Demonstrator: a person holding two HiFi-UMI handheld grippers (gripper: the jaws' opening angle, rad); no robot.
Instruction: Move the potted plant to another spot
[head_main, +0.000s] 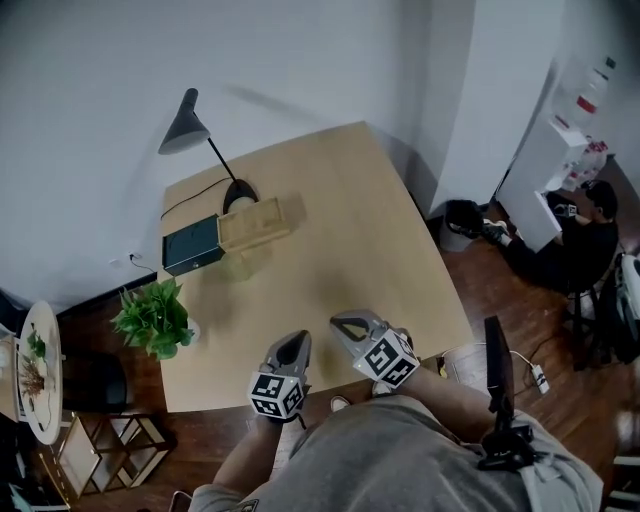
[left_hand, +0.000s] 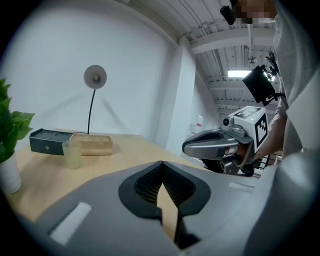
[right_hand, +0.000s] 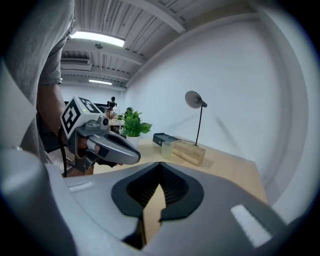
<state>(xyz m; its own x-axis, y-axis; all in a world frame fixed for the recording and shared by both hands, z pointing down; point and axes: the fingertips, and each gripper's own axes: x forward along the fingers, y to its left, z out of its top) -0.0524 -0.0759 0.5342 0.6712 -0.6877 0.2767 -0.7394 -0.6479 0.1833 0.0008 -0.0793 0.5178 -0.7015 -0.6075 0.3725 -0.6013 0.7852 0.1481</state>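
Observation:
The potted plant (head_main: 155, 318), green leaves in a small white pot, stands at the table's left edge; it also shows in the right gripper view (right_hand: 132, 128) and at the far left of the left gripper view (left_hand: 7, 150). My left gripper (head_main: 293, 344) is shut and empty near the table's front edge, well right of the plant. My right gripper (head_main: 347, 324) hovers beside it, shut with nothing in it. Each gripper sees the other: the right gripper (left_hand: 186, 146) in the left gripper view, the left gripper (right_hand: 135, 156) in the right gripper view.
On the light wooden table (head_main: 330, 220) stand a black desk lamp (head_main: 200, 140), a dark box (head_main: 192, 243), a wooden tray (head_main: 254, 222) and a pale cup (head_main: 238, 264). A round side table (head_main: 40, 370) is at the left, a person (head_main: 590, 225) far right.

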